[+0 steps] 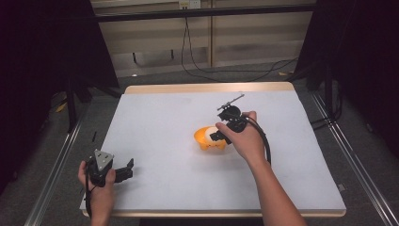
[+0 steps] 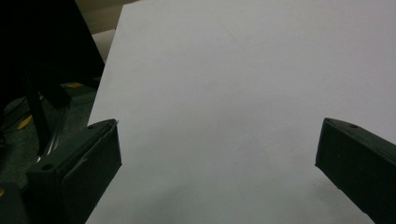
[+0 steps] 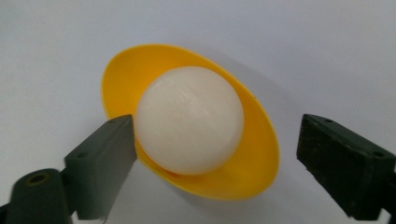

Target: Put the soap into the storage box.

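Observation:
A small yellow bowl [image 1: 207,140] sits on the white table [image 1: 160,117] right of centre, with a white ball [image 1: 213,132] resting in it. In the right gripper view the ball [image 3: 189,119] fills most of the bowl [image 3: 254,156]. My right gripper [image 1: 218,136] hangs over the bowl, pointing down at it. Its jaws stand apart [image 3: 217,126]: the left jaw is at the bowl's rim beside the ball, the right jaw well clear of the bowl. My left gripper [image 1: 128,168] rests at the table's front left, open [image 2: 217,127], with bare tabletop between its jaws.
The table's wooden far edge [image 1: 207,87] runs across the back. Black cables [image 1: 226,70] lie on the floor behind it. Metal rails [image 1: 56,165] flank the table, and dark stands [image 1: 70,103] rise at both back corners.

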